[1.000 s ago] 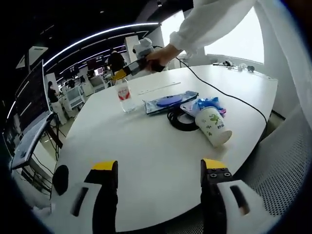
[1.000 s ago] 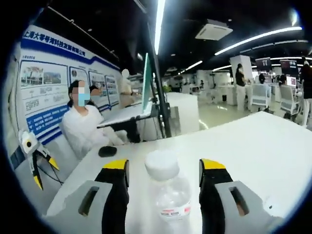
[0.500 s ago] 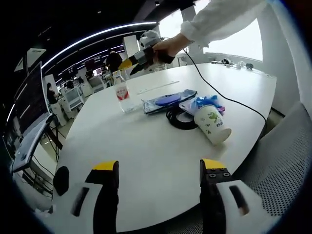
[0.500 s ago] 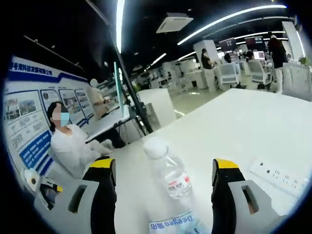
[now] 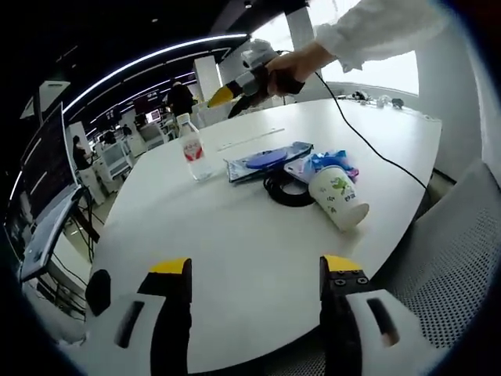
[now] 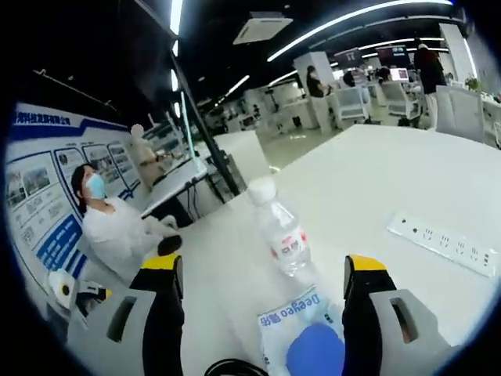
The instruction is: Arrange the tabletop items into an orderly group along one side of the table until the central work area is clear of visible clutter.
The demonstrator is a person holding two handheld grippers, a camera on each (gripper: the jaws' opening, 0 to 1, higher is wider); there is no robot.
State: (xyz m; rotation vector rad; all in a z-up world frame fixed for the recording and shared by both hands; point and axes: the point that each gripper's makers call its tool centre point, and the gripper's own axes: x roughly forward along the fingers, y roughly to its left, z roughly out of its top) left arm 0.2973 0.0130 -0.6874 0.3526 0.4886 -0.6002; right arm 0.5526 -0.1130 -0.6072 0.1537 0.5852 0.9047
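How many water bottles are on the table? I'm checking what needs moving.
1. The water bottle stands upright on the white table, beside the blue packet. Others may lie outside the views.

the blue packet [image 6: 301,341] runs off the right gripper view's bottom edge, its print perhaps "deegeo".

- Clear plastic water bottle [image 5: 192,148] with white cap and red label: upright on the white tabletop [image 5: 235,258], apart from the cluster.
- Blue-and-white flat plastic packet [image 5: 270,160]: lying flat, just beside the bottle.
- Black coiled cable [image 5: 286,190]: flat, touching the packet's near edge.
- White paper cup with green print [image 5: 338,197]: tipped on its side, against the cable.
- Crumpled blue wrapper [image 5: 333,164]: behind the cup.
- White power strip [image 6: 445,243]: flat, beyond the packet.
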